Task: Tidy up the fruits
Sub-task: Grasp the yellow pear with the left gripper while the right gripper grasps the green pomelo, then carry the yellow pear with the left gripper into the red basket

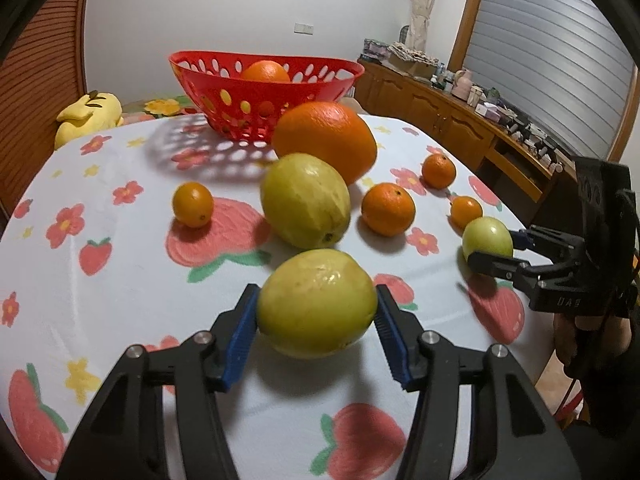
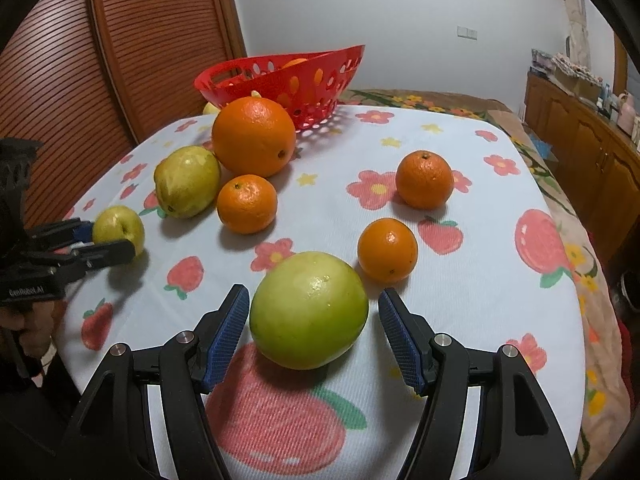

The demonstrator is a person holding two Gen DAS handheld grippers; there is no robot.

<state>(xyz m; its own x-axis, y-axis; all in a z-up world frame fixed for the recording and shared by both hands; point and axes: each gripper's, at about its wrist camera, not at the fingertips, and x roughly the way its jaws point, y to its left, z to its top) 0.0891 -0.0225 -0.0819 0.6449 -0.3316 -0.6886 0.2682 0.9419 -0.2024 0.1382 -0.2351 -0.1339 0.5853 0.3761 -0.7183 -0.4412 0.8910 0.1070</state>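
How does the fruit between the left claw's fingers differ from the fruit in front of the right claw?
The left gripper has both pads against the yellowish fruit; the right gripper stands open around the greener fruit, with a gap showing on one side. The yellowish fruit looks more oval, the greener fruit rounder. Both sit on the flowered tablecloth.

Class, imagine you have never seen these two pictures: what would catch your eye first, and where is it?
Probably the red basket at the table's far edge, with an orange inside. Next, the big orange just in front of it. Then the yellow-green fruit clamped in the left gripper, and a greener one between the right gripper's open pads.
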